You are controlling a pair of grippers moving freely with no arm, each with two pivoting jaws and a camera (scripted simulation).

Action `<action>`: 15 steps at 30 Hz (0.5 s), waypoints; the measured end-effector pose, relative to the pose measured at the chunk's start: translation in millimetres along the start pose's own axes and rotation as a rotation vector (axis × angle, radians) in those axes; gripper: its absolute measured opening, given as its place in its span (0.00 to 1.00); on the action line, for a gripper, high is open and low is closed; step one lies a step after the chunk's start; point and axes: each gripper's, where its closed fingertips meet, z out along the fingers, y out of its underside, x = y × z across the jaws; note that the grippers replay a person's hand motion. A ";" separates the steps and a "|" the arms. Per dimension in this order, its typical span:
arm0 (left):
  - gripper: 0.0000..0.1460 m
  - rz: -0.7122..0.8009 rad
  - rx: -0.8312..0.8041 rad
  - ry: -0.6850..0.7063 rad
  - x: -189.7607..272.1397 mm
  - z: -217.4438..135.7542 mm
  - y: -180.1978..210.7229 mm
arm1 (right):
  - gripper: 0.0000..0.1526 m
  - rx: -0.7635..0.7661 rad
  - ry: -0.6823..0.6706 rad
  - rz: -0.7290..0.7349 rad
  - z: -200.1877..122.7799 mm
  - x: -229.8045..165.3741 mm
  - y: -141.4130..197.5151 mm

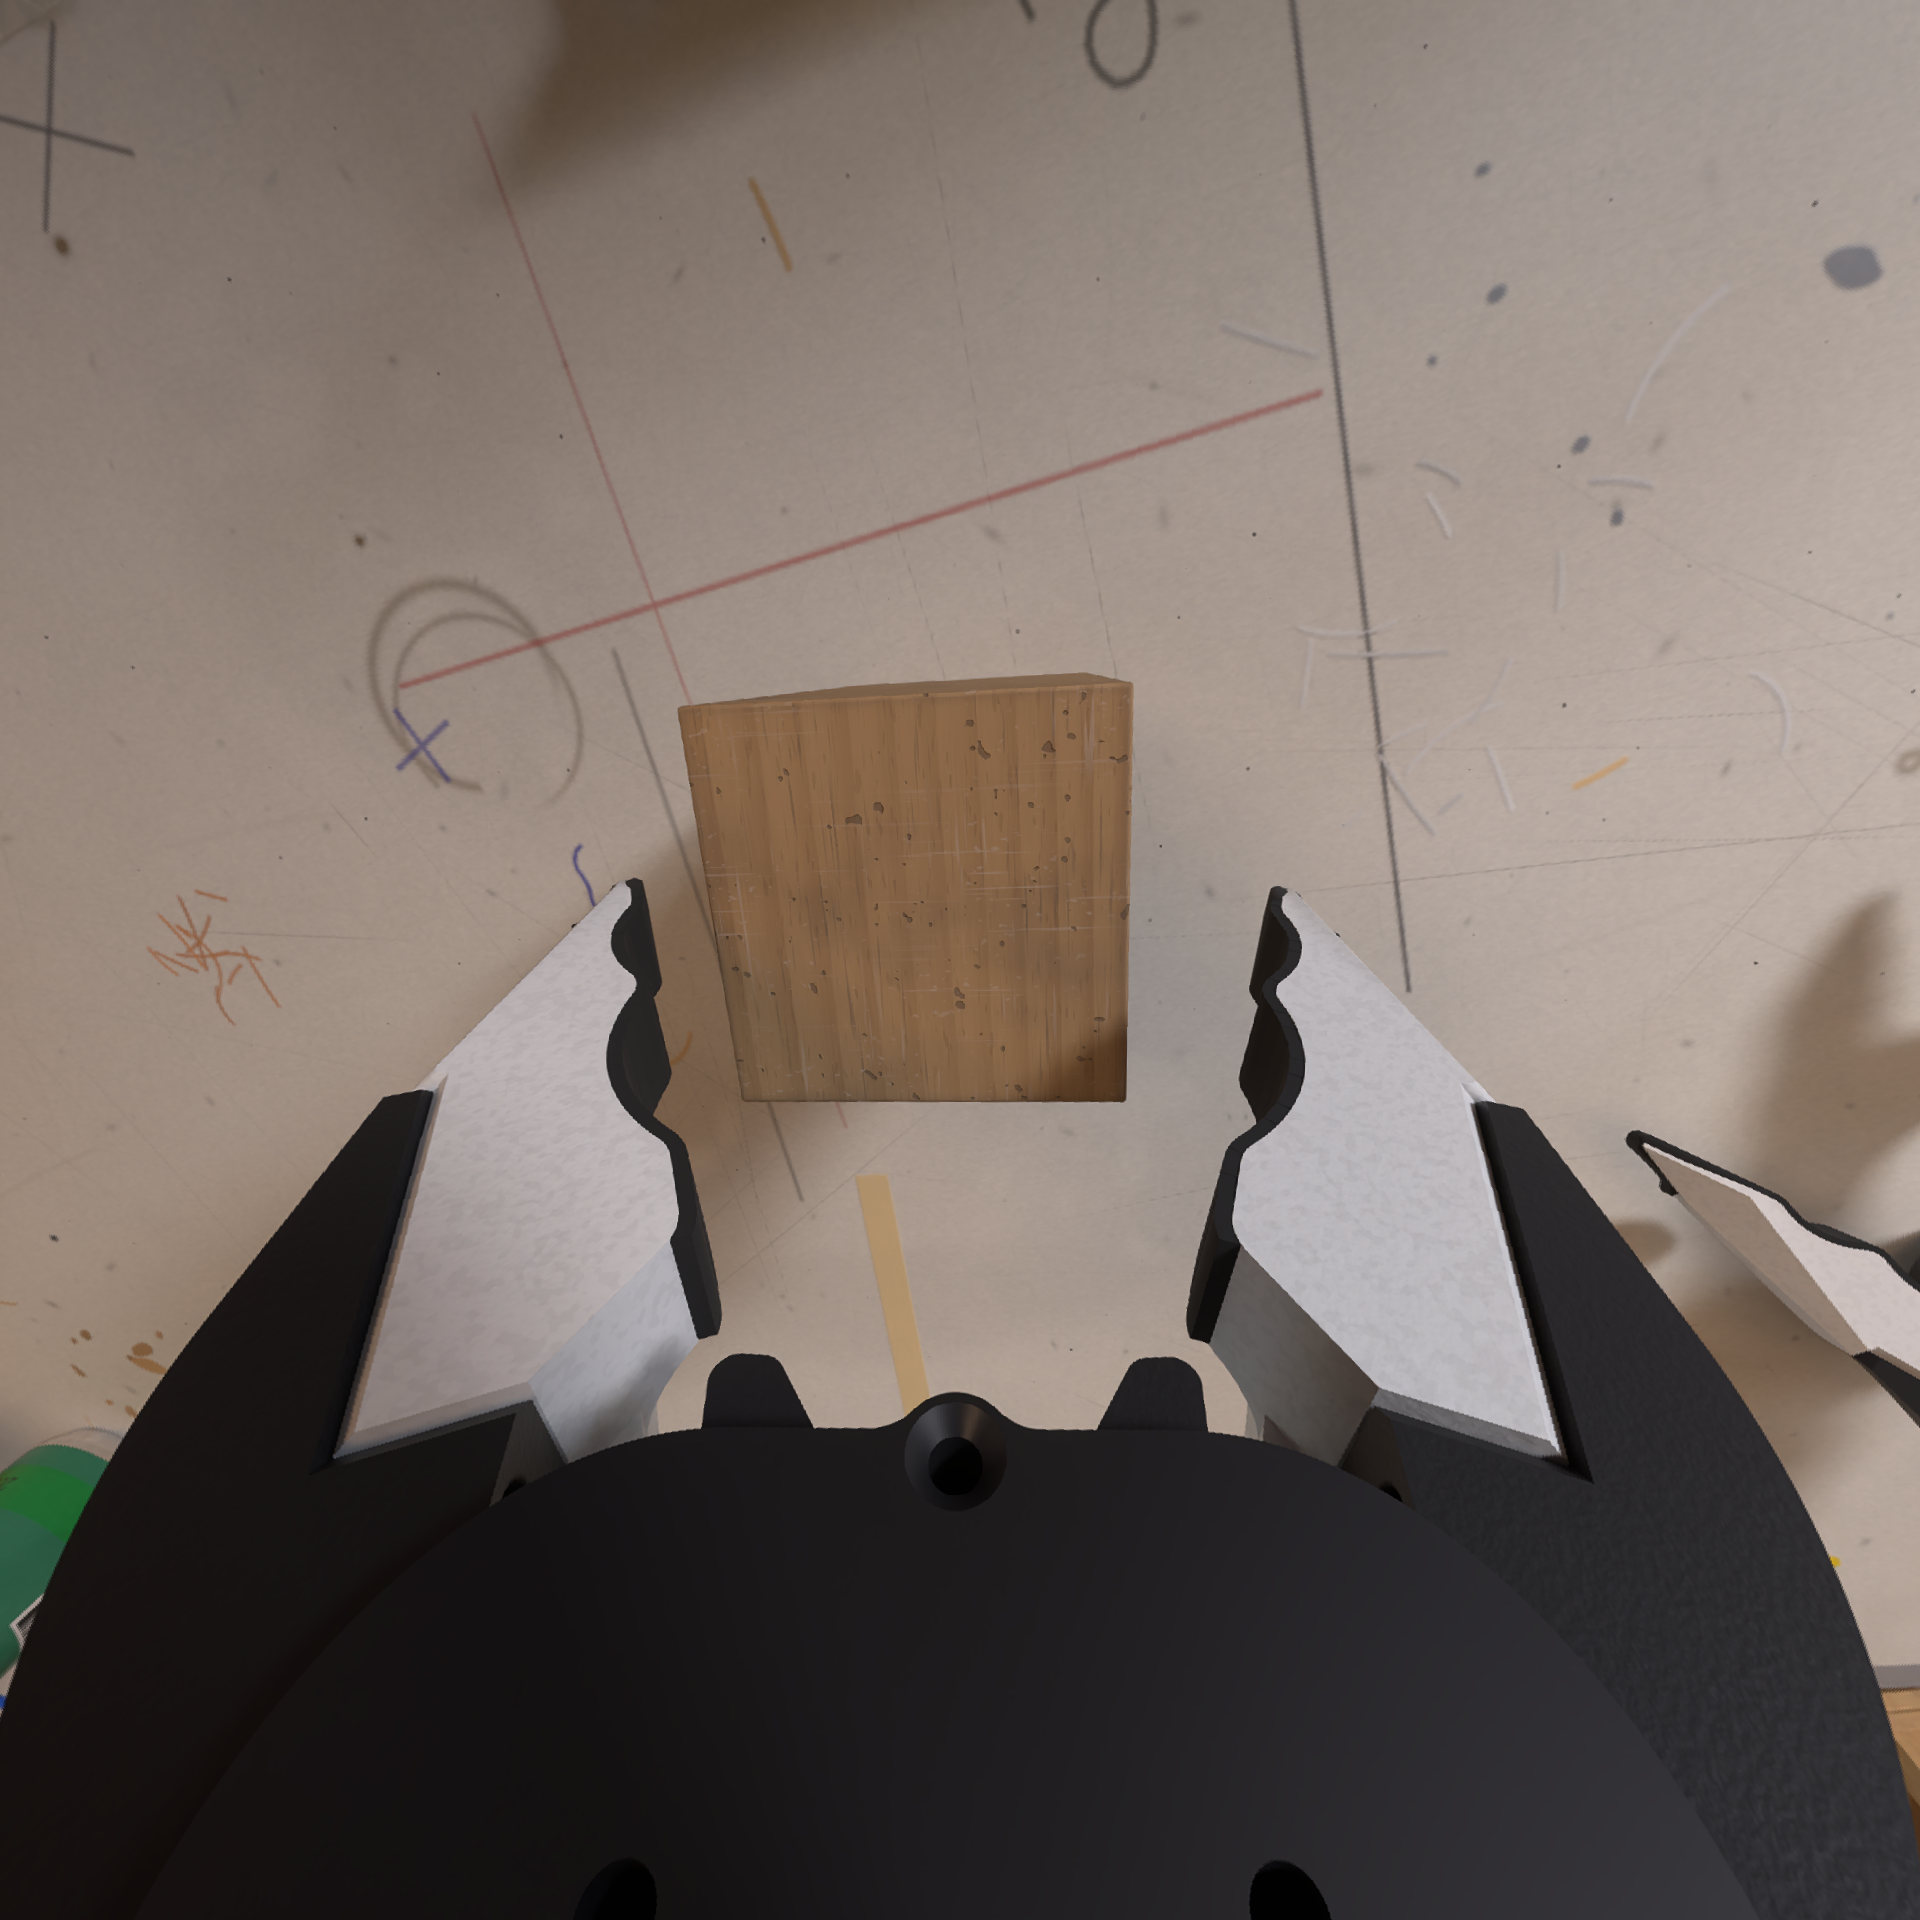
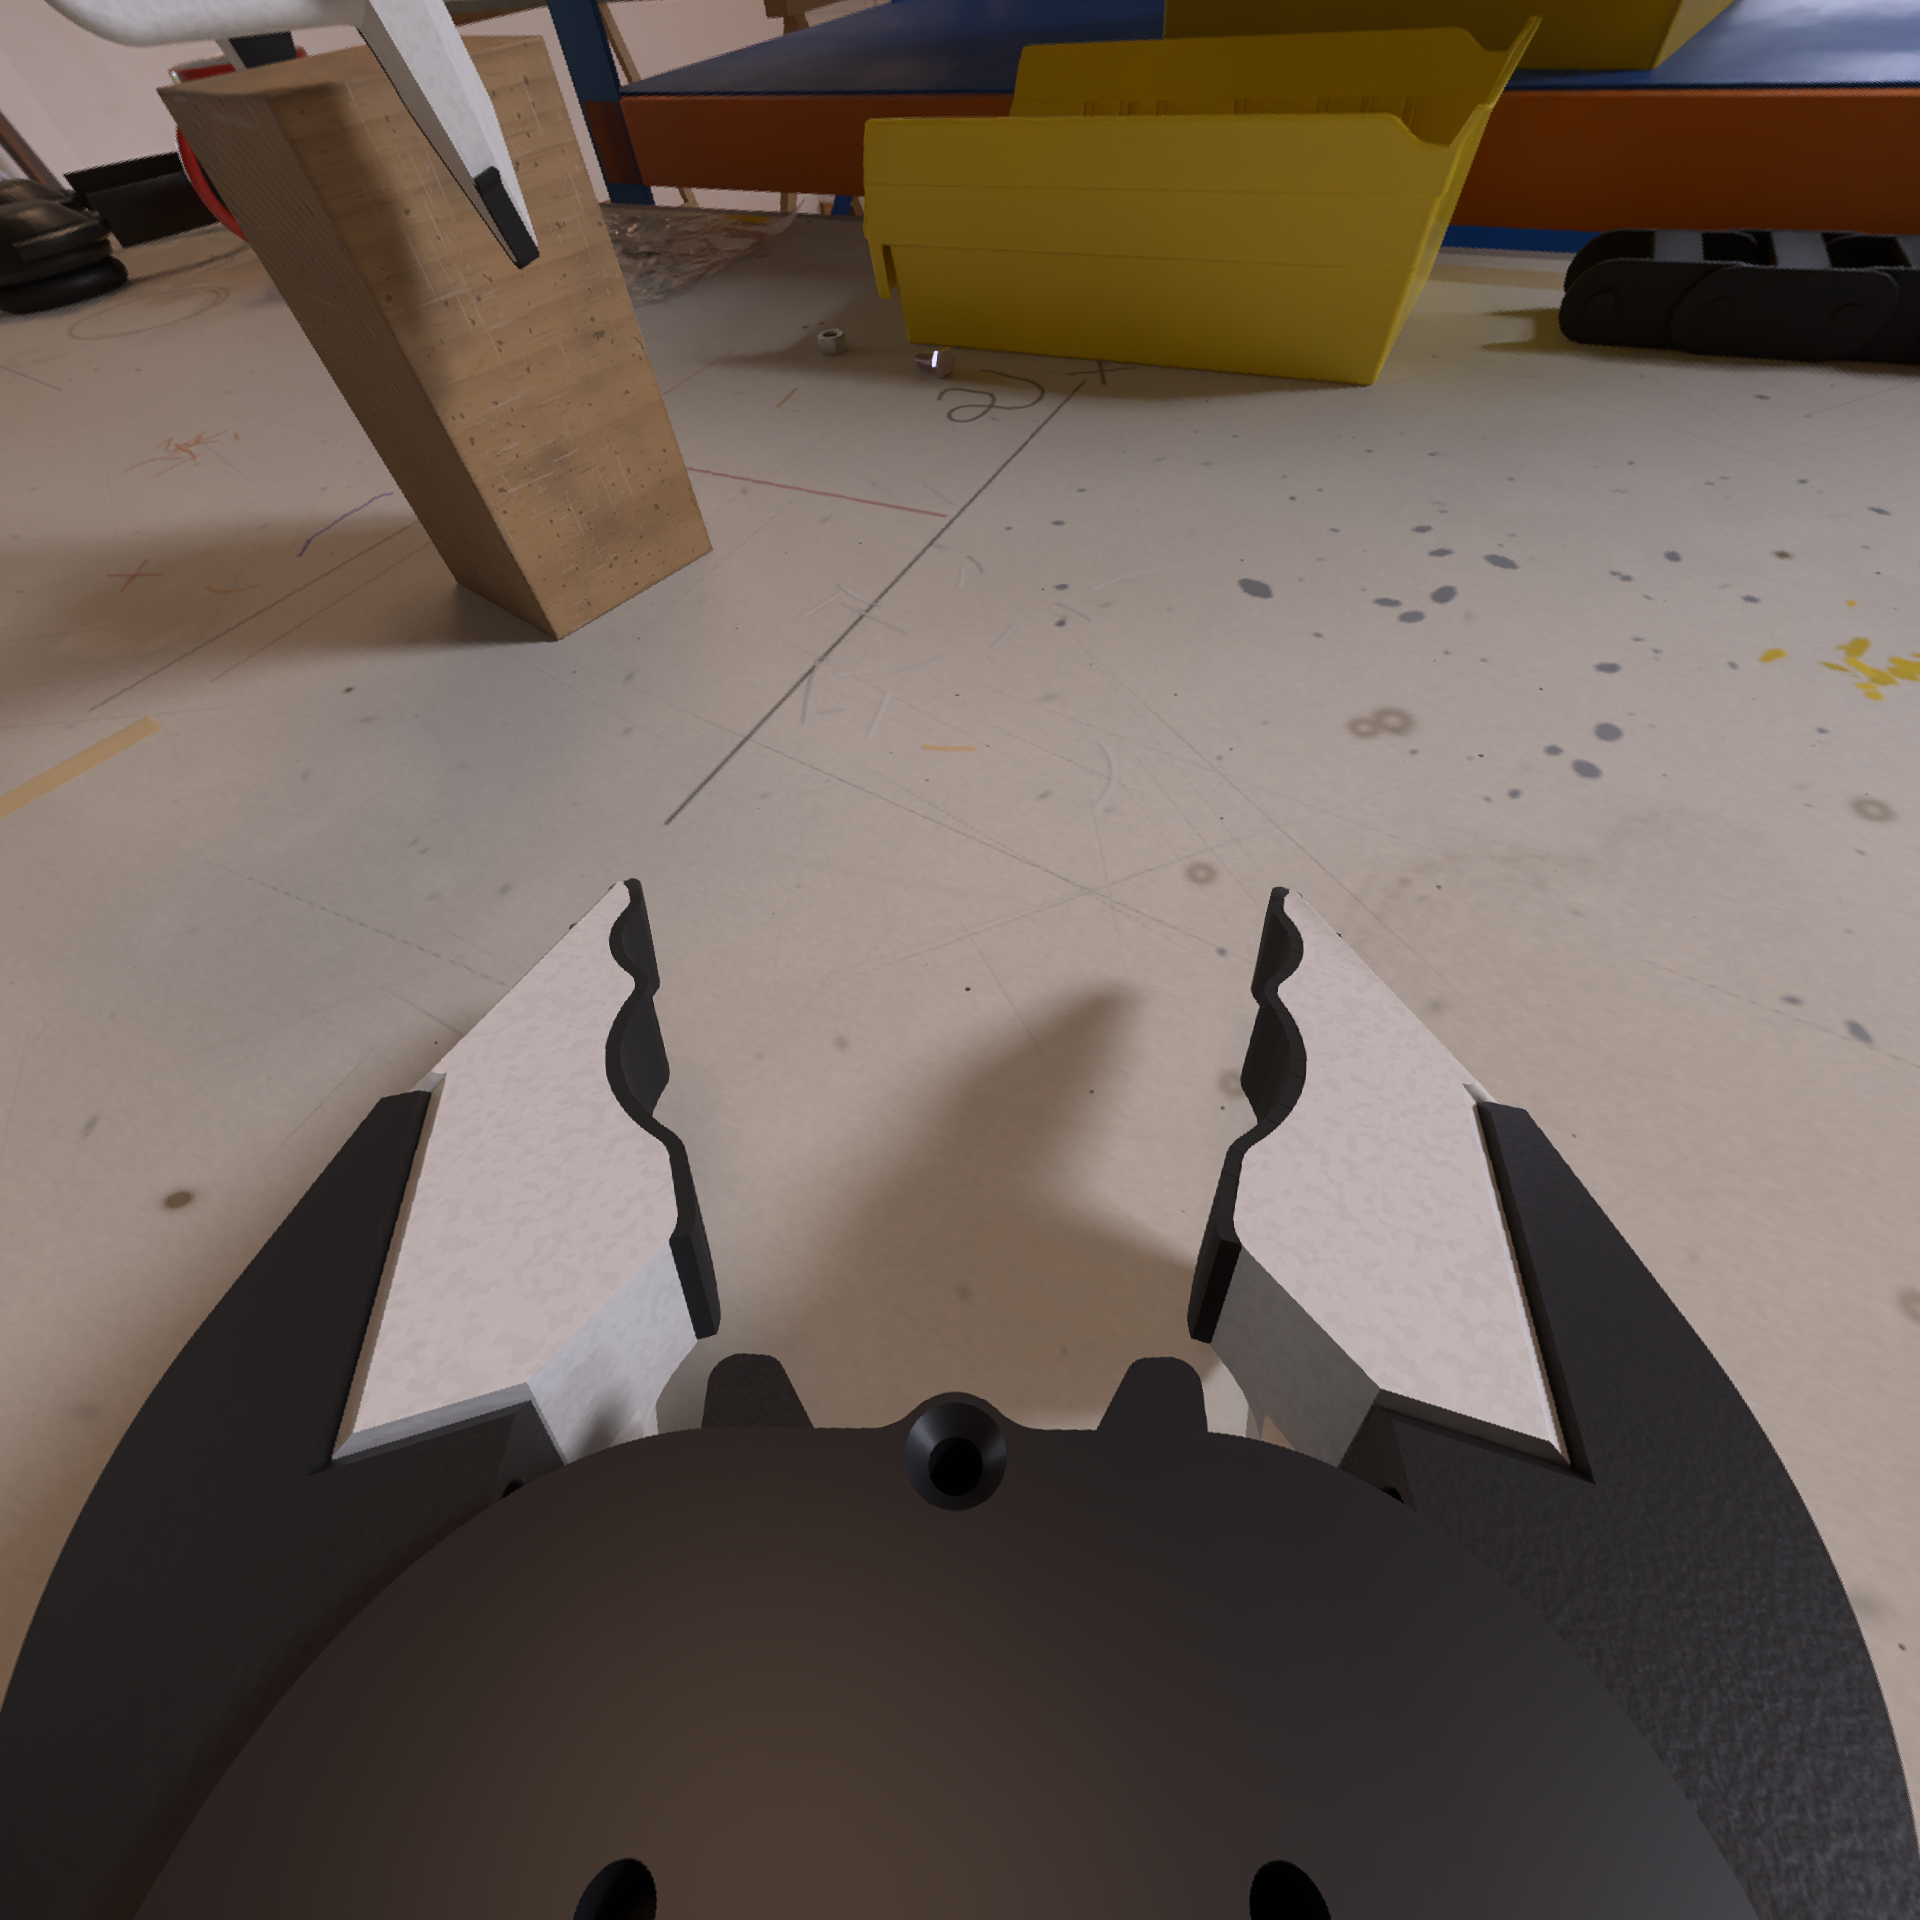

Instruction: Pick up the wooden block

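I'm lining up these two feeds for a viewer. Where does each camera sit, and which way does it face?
Left wrist view: on the left gripper, facing steeply down at the tall tan wooden block on the scuffed beige floor; its open fingers show.
Right wrist view: on the right gripper, low, facing forward across the floor toward yellow plastic bins; its open fingers show.
Shared: the block, floor and one finger of the other gripper.

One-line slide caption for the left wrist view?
Open left gripper poised above the upright wooden block, fingers astride it, not yet closed, over a scuffed, marked floor.
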 end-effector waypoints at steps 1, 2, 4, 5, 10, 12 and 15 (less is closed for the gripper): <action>0.78 0.002 0.003 0.000 0.1 0.1 -0.1 | 0.75 0.000 0.001 0.000 -0.1 0.1 0.0; 0.78 0.002 0.006 -0.001 0.3 0.1 -0.2 | 0.75 0.000 0.001 0.000 -0.3 0.0 -0.3; 0.78 0.002 0.013 -0.003 0.8 0.2 -0.2 | 0.75 0.003 0.002 -0.004 -0.8 -0.5 -1.0; 0.78 0.004 0.014 0.000 1.3 0.1 0.0 | 0.75 0.003 0.001 -0.005 -0.9 -0.8 -1.2; 0.74 0.000 0.013 0.001 0.9 -0.9 0.2 | 0.75 0.001 0.002 -0.007 -1.4 -1.0 -1.1; 0.72 0.000 0.009 -0.005 0.8 -1.4 0.1 | 0.75 0.001 0.002 -0.004 -1.7 -0.3 -1.0; 0.68 0.002 -0.007 -0.018 1.1 -2.0 0.6 | 0.76 -0.001 0.003 0.001 -2.2 1.2 -0.4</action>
